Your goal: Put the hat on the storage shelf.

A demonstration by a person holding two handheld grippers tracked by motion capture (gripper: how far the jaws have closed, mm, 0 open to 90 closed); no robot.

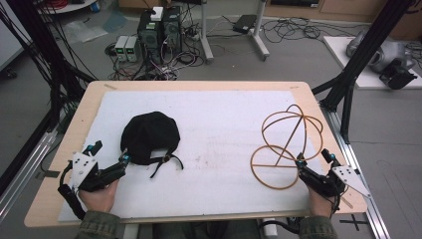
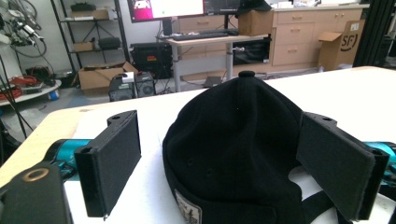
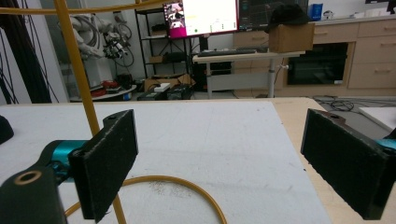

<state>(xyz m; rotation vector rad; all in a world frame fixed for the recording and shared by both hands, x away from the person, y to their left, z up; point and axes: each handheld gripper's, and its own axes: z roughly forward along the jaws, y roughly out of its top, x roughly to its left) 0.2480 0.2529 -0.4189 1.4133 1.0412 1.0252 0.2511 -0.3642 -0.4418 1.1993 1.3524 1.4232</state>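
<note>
High view — left hand-held gripper (image 1: 109,160) gapes at cap (image 1: 149,135).
Cap looks soft, light — pinch its rear band; right hand-held gripper (image 1: 312,158) apart by stiff wire frame (image 1: 286,147).

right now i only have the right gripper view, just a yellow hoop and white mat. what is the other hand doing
Observer: In the high view the left gripper sits at the near edge of a black cap on the left part of the mat.
Operator: is it gripping the cap
Observer: No. In the left gripper view the jaws stand wide open either side of the cap, not pressing it.
Operator: and what is my hoop part of
Observer: A yellow wire stand: a flat ring on the mat with a rod rising to crossed hoops. The right gripper, jaws open, is at the ring's near right edge.
</note>
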